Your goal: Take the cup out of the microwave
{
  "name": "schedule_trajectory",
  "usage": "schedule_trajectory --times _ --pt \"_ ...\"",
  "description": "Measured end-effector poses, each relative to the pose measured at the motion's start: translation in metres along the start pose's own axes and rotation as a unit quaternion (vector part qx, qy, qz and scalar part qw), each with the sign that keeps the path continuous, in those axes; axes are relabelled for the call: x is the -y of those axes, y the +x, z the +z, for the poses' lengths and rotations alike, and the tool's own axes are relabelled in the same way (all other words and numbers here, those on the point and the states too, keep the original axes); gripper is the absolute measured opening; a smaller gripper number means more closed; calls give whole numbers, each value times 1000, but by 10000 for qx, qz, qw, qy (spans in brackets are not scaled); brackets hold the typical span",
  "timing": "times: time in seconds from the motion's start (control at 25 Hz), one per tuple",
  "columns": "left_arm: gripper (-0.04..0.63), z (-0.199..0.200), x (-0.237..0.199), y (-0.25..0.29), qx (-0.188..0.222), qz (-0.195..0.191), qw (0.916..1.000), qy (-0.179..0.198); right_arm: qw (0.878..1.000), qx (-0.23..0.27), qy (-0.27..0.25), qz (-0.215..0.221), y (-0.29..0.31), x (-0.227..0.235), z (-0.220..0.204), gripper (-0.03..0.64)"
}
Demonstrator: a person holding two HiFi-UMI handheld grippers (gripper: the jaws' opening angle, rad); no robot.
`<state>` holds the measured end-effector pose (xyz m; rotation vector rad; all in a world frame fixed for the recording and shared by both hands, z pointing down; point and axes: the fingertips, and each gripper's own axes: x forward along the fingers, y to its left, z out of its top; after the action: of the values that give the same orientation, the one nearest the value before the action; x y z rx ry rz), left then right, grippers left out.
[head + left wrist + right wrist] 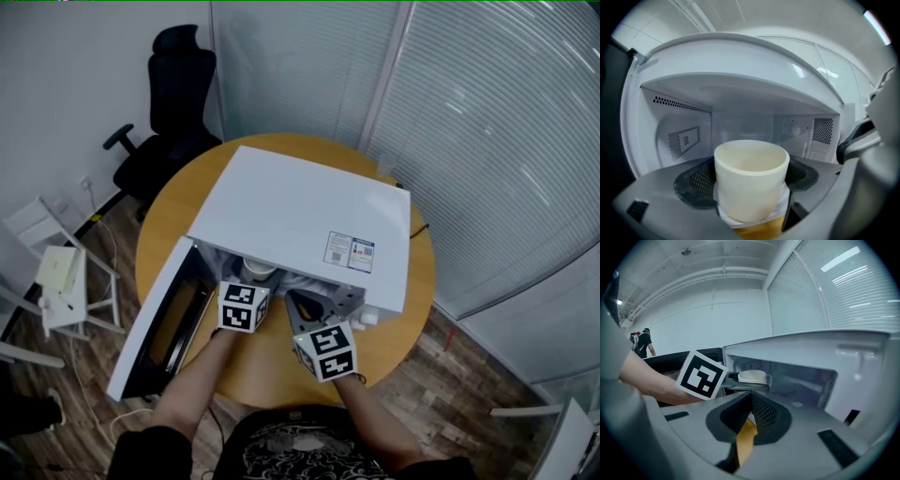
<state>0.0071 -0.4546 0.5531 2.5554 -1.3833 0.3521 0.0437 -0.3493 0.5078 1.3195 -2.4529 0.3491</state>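
A white microwave (309, 216) stands on a round wooden table (394, 347) with its door (155, 323) swung open to the left. A cream cup (751, 180) sits at the mouth of the cavity, between the pads of my left gripper (750, 187), which is shut on it. In the head view the cup (260, 270) shows just under the microwave's front edge, beyond the left gripper (255, 281). My right gripper (751, 397) hovers over the table in front of the opening, to the right of the cup (752, 376), with its jaws shut and nothing between them.
A black office chair (164, 122) stands behind the table at the left. A white folding stand (61, 281) is on the floor to the left. Glass walls with blinds (487, 141) run along the back and right. The open door takes up the table's left side.
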Motion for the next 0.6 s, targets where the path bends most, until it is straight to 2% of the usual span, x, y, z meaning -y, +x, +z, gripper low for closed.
schedule_trajectory --times 0.6 --pt "426 -5 17 -42 -55 -160 9998 37 9998 99 41 -155 -24 -25 3 17"
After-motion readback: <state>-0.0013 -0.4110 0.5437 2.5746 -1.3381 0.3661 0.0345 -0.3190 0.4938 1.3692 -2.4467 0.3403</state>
